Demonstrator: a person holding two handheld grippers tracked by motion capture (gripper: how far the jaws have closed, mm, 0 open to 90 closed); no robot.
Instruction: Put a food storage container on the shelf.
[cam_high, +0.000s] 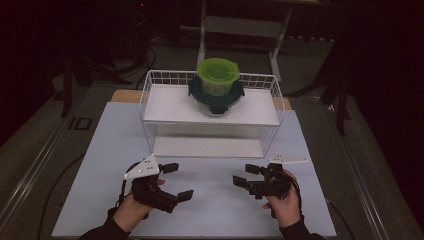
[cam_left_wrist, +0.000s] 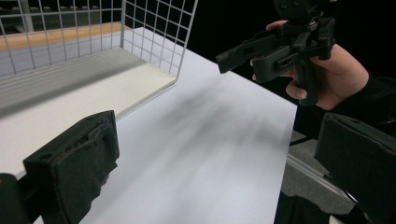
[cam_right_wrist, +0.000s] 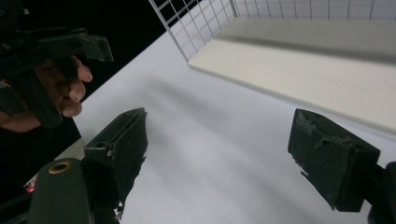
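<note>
White surface (cam_high: 210, 205), lit; surroundings dark. Wire rack (cam_high: 150, 107) at the far middle, two white shelves. On the upper shelf (cam_high: 165, 105): stacked containers, green-lidded tub (cam_high: 217, 74) sitting atop a clear container with dark teal lid (cam_high: 216, 97). Lower shelf (cam_high: 200, 147) bare.

Left gripper (cam_high: 177, 181) near the front left, held in a hand (cam_high: 131, 212), jaws spread wide, nothing between them; grey three-cornered plate (cam_high: 142, 167) on top. Right gripper (cam_high: 246, 176) near the front right, held in a hand (cam_high: 285, 205), jaws likewise apart and empty, pointing toward the left one. Both low over bare surface, well apart from the rack's containers, which stand farther back and higher, roughly between the two.

Left gripper view: rack corner (cam_left_wrist: 180, 70) ahead left, other gripper (cam_left_wrist: 243, 58) upper right.
</note>
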